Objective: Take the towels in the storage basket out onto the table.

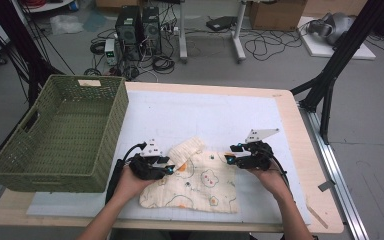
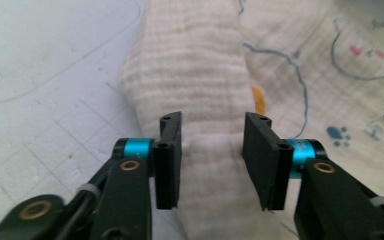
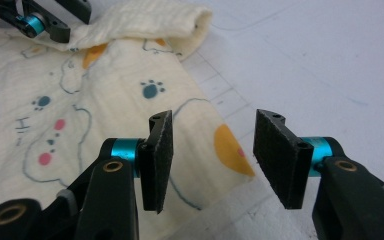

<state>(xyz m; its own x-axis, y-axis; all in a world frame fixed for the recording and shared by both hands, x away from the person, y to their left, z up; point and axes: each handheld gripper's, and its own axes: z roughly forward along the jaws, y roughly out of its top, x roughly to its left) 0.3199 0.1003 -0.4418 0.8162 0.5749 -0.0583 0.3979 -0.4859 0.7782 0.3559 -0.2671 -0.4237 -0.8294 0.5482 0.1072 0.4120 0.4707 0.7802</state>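
Observation:
A cream cloth (image 1: 200,186) printed with cartoon animals lies on the white mat near the table's front edge. Its top-left corner is folded over into a thick roll (image 2: 195,65). My left gripper (image 1: 173,168) is at that folded corner, and in the left gripper view (image 2: 212,142) the jaws stand apart with the roll lying between and below them, pads clear of it. My right gripper (image 1: 230,156) hovers open over the cloth's top-right corner (image 3: 230,150), with nothing pinched between its pads (image 3: 212,137). The left gripper (image 3: 55,22) also shows far off in the right gripper view.
A green woven basket (image 1: 115,125) stands at the table's left, close to my left hand. The white mat (image 1: 205,112) covers most of the wooden tabletop (image 1: 305,165). Computers, cables and boxes lie on the floor beyond the table.

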